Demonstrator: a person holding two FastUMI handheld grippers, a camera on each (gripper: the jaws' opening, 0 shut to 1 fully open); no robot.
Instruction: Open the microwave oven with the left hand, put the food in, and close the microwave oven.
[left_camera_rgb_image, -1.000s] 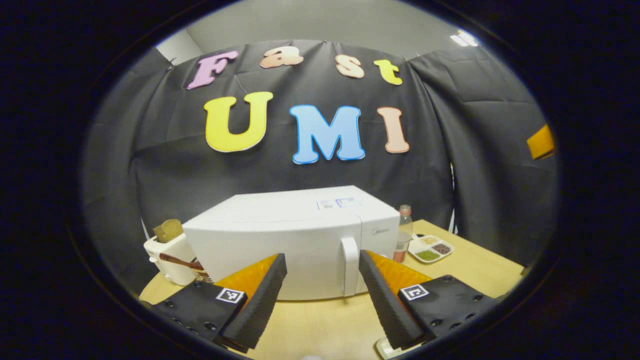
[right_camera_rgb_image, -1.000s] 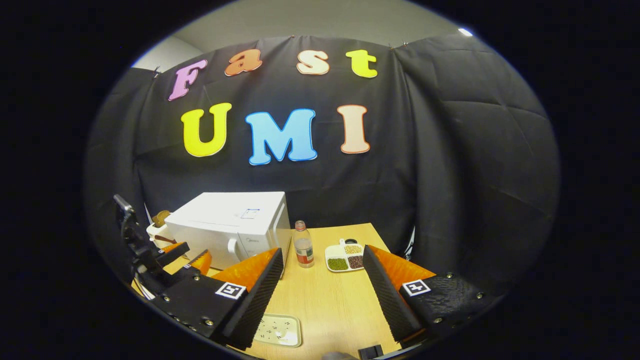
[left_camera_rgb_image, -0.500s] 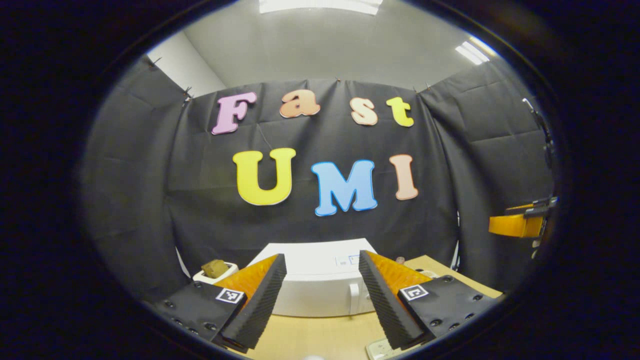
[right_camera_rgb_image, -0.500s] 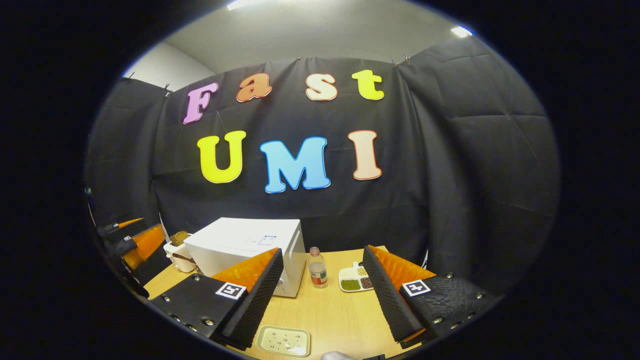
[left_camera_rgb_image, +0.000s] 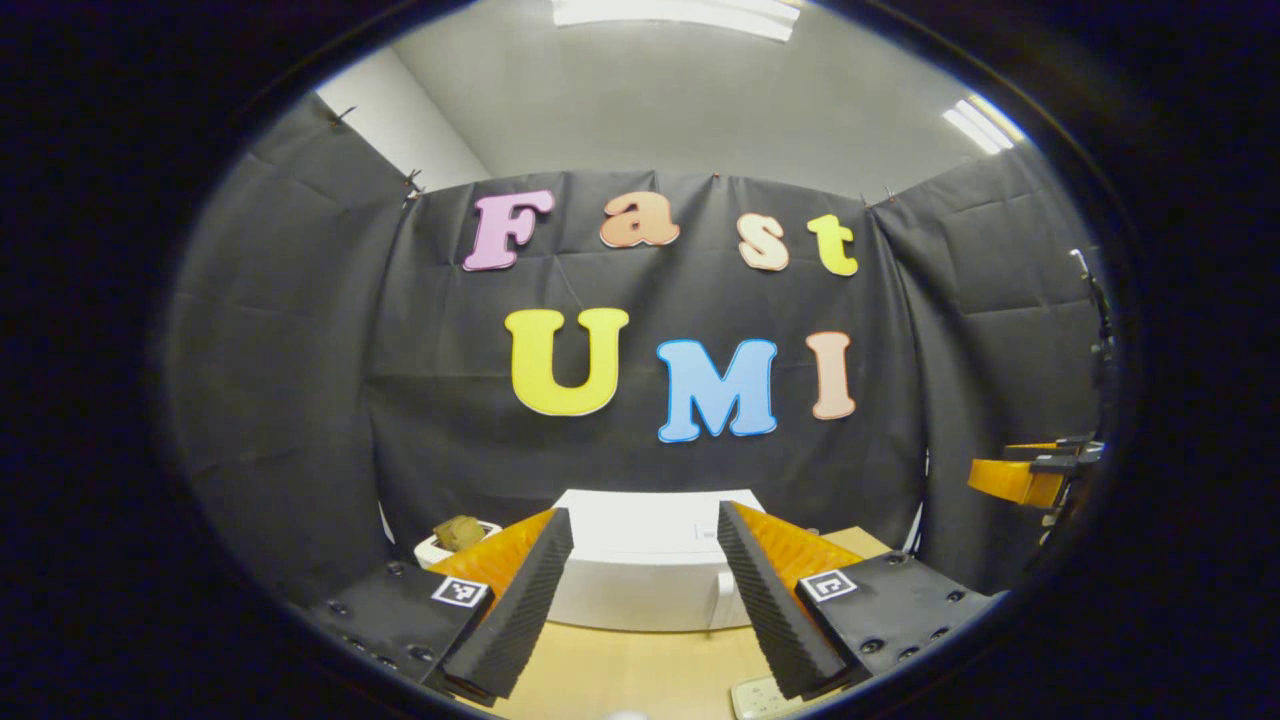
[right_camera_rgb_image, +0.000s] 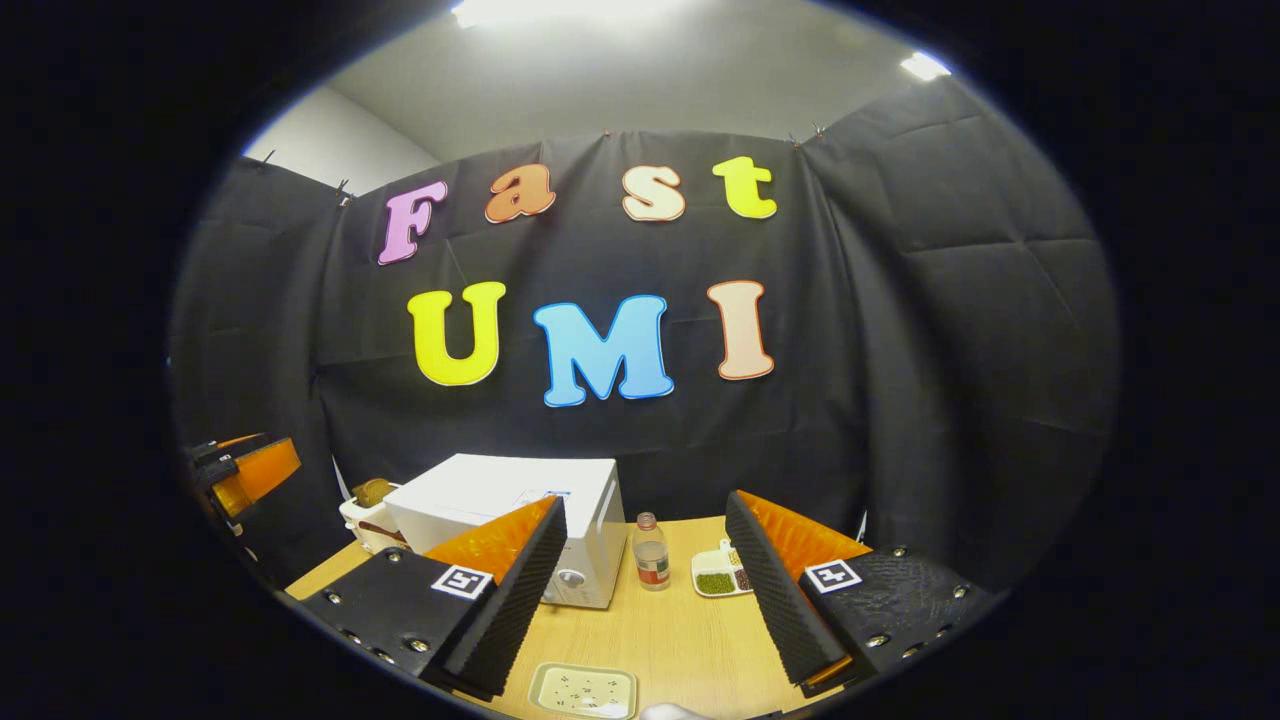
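Left gripper view: left gripper (left_camera_rgb_image: 632, 610) spread wide, holding nothing, aimed at the microwave (left_camera_rgb_image: 650, 585) at the tabletop's (left_camera_rgb_image: 640, 675) far edge; door shut, handle (left_camera_rgb_image: 724, 605) untouched.

Right gripper view: right gripper (right_camera_rgb_image: 645, 605) wide, empty. Microwave (right_camera_rgb_image: 520, 530) far-left on the tabletop (right_camera_rgb_image: 670, 640), bottle (right_camera_rgb_image: 651, 552) beside it, tray (right_camera_rgb_image: 585, 690) at near edge. Nothing done yet; food not identifiable.

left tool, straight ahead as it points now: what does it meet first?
Probably the microwave oven: its closed white front sits between the open fingers of the left tool, handle just right of centre. Bare table lies before it; depth unclear.
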